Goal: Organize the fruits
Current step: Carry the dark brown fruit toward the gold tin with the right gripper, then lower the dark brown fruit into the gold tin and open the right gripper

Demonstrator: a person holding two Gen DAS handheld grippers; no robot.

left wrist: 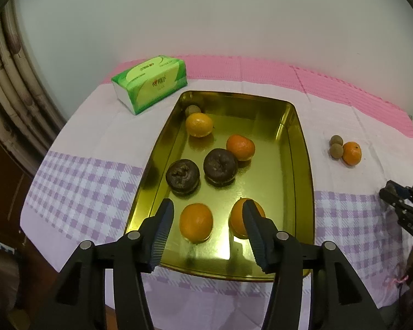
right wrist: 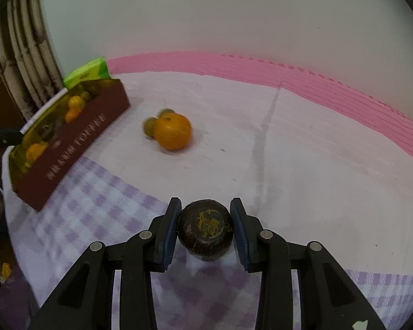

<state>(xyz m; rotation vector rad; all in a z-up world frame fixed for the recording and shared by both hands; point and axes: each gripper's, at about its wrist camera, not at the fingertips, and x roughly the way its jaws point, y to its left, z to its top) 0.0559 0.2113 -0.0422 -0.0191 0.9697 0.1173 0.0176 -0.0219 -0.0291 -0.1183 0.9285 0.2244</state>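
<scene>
My left gripper [left wrist: 208,205] hangs open over the near end of a gold tin tray [left wrist: 303,165]. An orange [left wrist: 196,222] lies between its fingers, untouched by the pads, and a second orange [left wrist: 238,217] sits partly behind the right finger. Further in are two dark mangosteens [left wrist: 182,176], two more citrus fruits [left wrist: 240,147] and a small brown fruit [left wrist: 192,109]. My right gripper [right wrist: 205,202] is shut on another dark mangosteen [right wrist: 205,229], lifted above the checked cloth. On the cloth lie an orange [right wrist: 173,131] and two small brown fruits [right wrist: 149,127].
A green tissue box [left wrist: 150,82] stands beyond the tray's far left corner. The tray's dark red outer wall [right wrist: 77,140] faces my right gripper. A pink mat [left wrist: 330,82] lines the table's back against a white wall. The table edge drops off at the left.
</scene>
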